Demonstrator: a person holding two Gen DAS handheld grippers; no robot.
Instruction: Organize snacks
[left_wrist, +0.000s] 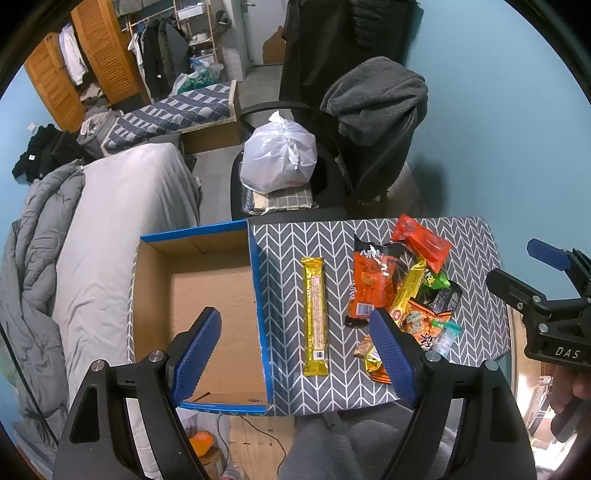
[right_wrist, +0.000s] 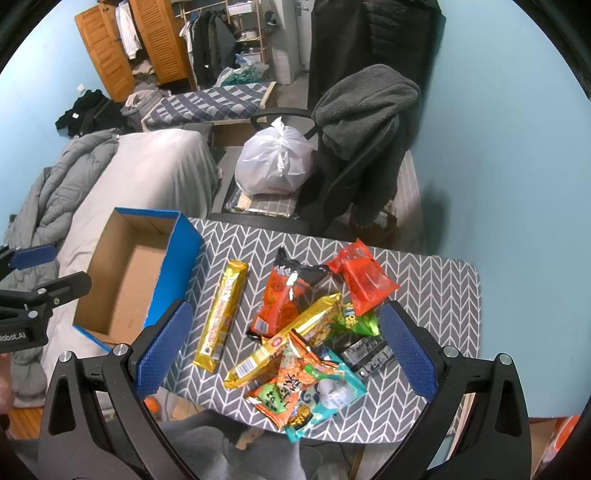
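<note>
An empty blue cardboard box (left_wrist: 207, 288) (right_wrist: 129, 280) stands at the table's left end. A long gold snack bar (left_wrist: 315, 314) (right_wrist: 221, 314) lies alone beside it. A pile of snacks (left_wrist: 402, 291) (right_wrist: 314, 332) lies to the right: an orange-black bag (right_wrist: 284, 295), a red packet (right_wrist: 362, 277), a second gold bar (right_wrist: 288, 339), green, black and teal packets. My left gripper (left_wrist: 299, 332) is open and empty above the box edge and the gold bar. My right gripper (right_wrist: 284, 343) is open and empty above the pile.
The small table (left_wrist: 476, 258) (right_wrist: 436, 280) has a grey chevron cloth. Behind it stands an office chair (right_wrist: 354, 155) with a grey fleece and a white plastic bag (right_wrist: 275, 162). A bed (left_wrist: 122, 229) lies left of the table, a blue wall to the right.
</note>
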